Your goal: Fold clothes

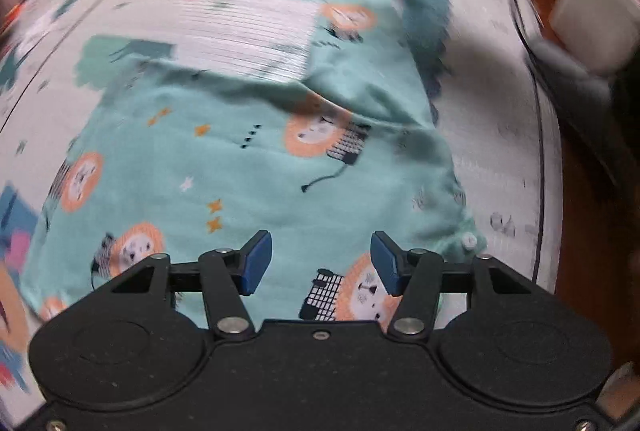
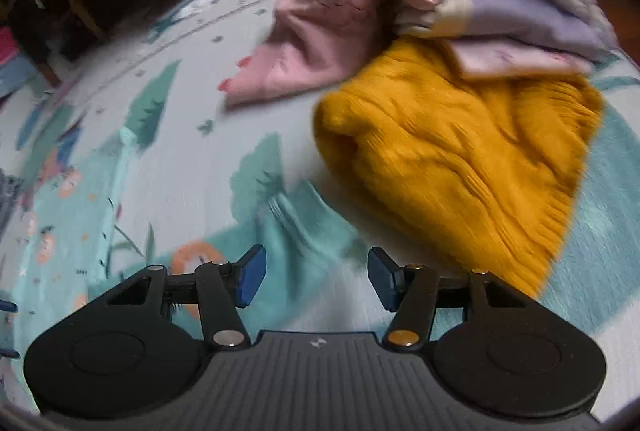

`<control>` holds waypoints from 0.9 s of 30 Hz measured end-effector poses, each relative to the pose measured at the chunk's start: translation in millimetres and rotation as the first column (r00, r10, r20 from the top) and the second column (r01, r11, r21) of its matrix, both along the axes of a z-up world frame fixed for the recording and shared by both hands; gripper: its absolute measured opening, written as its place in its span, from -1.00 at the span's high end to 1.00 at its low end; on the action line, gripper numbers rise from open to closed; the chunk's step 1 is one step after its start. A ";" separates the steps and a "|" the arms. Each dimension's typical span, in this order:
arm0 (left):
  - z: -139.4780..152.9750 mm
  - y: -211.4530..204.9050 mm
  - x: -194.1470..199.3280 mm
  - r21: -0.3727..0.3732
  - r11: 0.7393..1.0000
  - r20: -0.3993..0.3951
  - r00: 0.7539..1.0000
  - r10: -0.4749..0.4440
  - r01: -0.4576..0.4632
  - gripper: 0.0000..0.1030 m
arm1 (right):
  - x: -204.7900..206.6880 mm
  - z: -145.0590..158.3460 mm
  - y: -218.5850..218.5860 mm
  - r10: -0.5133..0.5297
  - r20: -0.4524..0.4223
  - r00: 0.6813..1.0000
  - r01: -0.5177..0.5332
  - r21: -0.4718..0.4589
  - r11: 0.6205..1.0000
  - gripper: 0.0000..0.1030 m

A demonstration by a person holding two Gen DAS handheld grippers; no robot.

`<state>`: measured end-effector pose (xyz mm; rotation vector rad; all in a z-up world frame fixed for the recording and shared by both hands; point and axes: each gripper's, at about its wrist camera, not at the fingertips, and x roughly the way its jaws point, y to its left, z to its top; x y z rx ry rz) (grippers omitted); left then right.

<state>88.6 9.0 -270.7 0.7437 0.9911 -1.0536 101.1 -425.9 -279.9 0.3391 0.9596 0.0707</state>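
My left gripper point(image 1: 321, 262) has its blue pads spread wide with nothing between them, hanging right over the mint lion-print garment point(image 1: 256, 167), which lies spread flat on the patterned play mat point(image 1: 492, 159). There's a white snap button point(image 1: 469, 241) on its right edge, just past my right pad. My right gripper point(image 2: 317, 278) is spread wide and empty too, over a teal patch of the mat (everything's pretty blurry here). Beyond it sits the mustard knit sweater point(image 2: 460, 167), rumpled, with a pink garment point(image 2: 320, 43) touching its far side and a lavender piece point(image 2: 532, 19) lying over its far edge.
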 end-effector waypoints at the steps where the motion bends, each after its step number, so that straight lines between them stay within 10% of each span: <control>1: -2.6 -6.9 4.8 0.026 0.999 0.011 1.000 -0.021 0.020 -0.06 | 7.1 -1.0 -3.8 -0.020 0.018 1.000 0.020 0.006 1.000 -0.12; 3: -9.9 -18.2 21.2 0.033 0.999 0.021 1.000 0.011 -0.012 -0.06 | 18.1 -8.3 -9.7 -0.037 0.005 0.999 0.037 0.050 0.998 -0.12; 7: -25.5 -25.5 47.7 -0.051 0.982 -0.039 0.983 0.180 -0.182 -0.06 | 18.5 -20.2 4.6 0.088 -0.022 0.996 -0.088 -0.020 0.996 0.71; 13: -49.5 -11.3 41.0 -0.053 0.967 -0.054 0.968 0.245 -0.248 -0.08 | -5.0 -15.4 -9.8 0.064 -0.011 0.998 -0.064 -0.065 0.996 0.69; 17: -41.9 -14.3 30.8 -0.078 0.970 -0.004 0.973 0.231 -0.230 -0.09 | -14.1 -14.8 -15.1 0.006 -0.024 1.000 -0.007 -0.040 0.999 -0.04; 19: -33.9 -20.7 23.1 -0.124 0.969 0.032 0.975 0.221 -0.215 -0.07 | -18.7 -12.6 -19.3 -0.031 -0.001 1.000 0.031 -0.004 1.000 -0.08; 23: -17.8 -53.6 -5.0 -0.279 0.948 -0.027 0.988 0.151 -0.153 0.49 | -13.3 -14.3 -10.7 0.003 0.002 1.000 -0.003 -0.004 1.000 0.17; 27: -35.3 -86.0 -32.8 -0.258 0.960 -0.098 0.991 0.090 -0.113 0.54 | -5.6 -13.4 -1.3 0.024 0.013 1.000 -0.023 -0.059 0.998 0.67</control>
